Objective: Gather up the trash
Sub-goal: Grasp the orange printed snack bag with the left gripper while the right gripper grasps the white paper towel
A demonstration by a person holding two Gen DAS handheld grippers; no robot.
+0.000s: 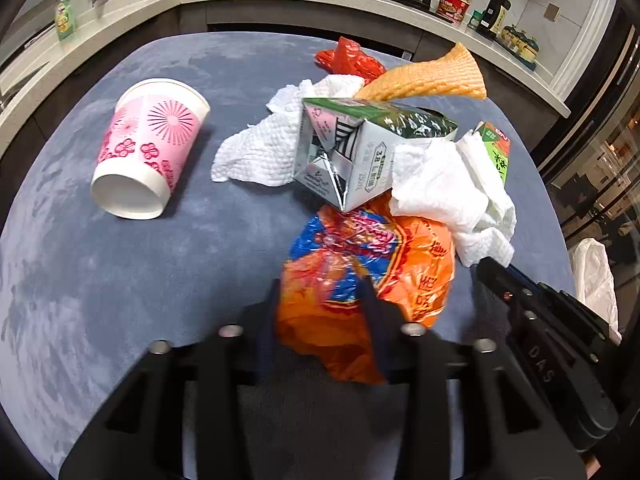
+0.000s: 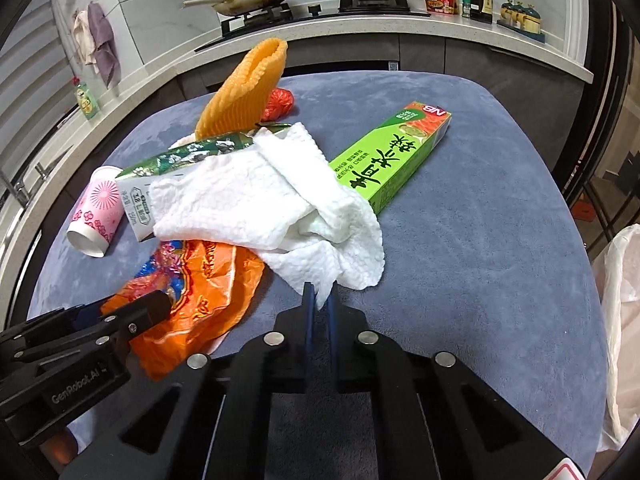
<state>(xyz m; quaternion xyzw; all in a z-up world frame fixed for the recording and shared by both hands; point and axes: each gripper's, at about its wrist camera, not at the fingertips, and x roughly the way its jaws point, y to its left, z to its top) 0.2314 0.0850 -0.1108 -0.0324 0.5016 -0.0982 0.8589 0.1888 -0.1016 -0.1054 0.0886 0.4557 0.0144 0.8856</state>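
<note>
Trash lies on a blue-grey table (image 1: 120,280). My left gripper (image 1: 320,300) is shut on an orange and blue plastic bag (image 1: 372,264); the bag also shows in the right wrist view (image 2: 208,280). My right gripper (image 2: 320,300) is shut on the corner of a white paper towel (image 2: 272,208) that drapes over a milk carton (image 2: 188,152) and a green box (image 2: 396,148). The carton (image 1: 352,152) lies on its side in the pile. A pink paper cup (image 1: 148,148) lies tipped over at the left.
A second paper towel (image 1: 260,144), an orange foam net sleeve (image 1: 432,76) and a red plastic bag (image 1: 352,58) lie at the far side of the pile. A white bag (image 2: 620,320) hangs off the table's right edge. A kitchen counter (image 2: 360,28) with a stove runs behind.
</note>
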